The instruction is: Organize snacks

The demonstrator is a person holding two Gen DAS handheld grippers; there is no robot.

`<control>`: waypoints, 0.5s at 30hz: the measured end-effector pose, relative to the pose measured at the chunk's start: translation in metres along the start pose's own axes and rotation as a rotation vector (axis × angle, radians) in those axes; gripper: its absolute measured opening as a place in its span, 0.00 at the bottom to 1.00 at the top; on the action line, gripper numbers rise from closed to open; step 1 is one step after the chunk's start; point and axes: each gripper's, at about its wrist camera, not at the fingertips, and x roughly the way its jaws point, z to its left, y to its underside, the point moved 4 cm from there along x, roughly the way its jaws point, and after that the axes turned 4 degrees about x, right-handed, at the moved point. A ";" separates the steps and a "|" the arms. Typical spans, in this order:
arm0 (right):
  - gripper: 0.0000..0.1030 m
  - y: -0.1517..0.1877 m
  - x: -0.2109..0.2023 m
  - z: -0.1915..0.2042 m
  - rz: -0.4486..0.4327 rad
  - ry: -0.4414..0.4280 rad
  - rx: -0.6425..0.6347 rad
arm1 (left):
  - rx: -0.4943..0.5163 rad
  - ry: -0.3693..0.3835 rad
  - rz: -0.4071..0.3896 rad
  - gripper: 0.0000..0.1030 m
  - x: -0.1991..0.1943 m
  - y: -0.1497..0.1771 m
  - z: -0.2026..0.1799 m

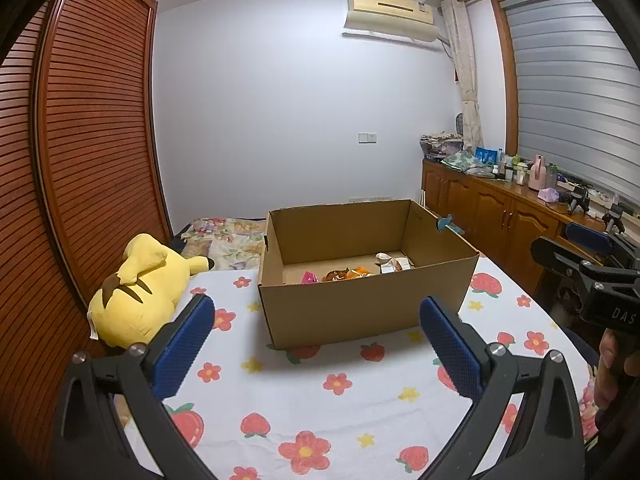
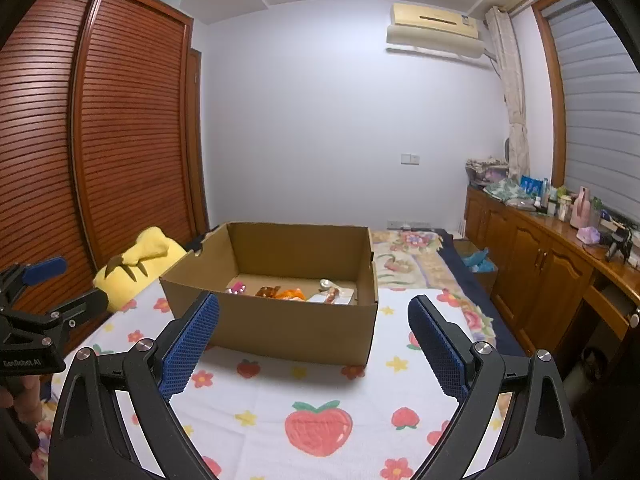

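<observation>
Left wrist view: the left gripper [image 1: 316,330] hung with jaws spread and empty above the flowered sheet [image 1: 340,412], short of the cardboard box [image 1: 360,308]; snacks [image 1: 348,274] lay on the box floor, partly hidden by its near wall. Right wrist view: the right gripper [image 2: 314,330] likewise stood spread, holding nothing, facing the same box, a yellow plush toy [image 2: 140,264] beside it. Judged stage: between placements, no loose snack visible; the next move calls for locating one. Individual packets were too small to identify.
</observation>
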 end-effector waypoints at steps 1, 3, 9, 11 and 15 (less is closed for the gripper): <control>0.94 0.000 0.000 0.000 0.000 0.001 -0.001 | -0.001 0.001 0.000 1.00 0.000 0.000 0.000; 0.94 0.000 0.000 0.000 -0.001 0.002 -0.002 | -0.002 0.001 -0.001 1.00 0.000 0.000 0.001; 0.94 0.000 0.000 0.000 -0.001 0.001 0.000 | -0.007 0.002 -0.001 1.00 0.000 0.001 0.002; 0.94 0.001 0.000 0.000 0.001 0.001 -0.001 | -0.007 0.002 -0.002 1.00 0.000 0.001 0.002; 0.94 0.001 0.000 0.000 0.000 0.001 0.000 | -0.008 0.001 -0.003 1.00 -0.001 0.001 0.003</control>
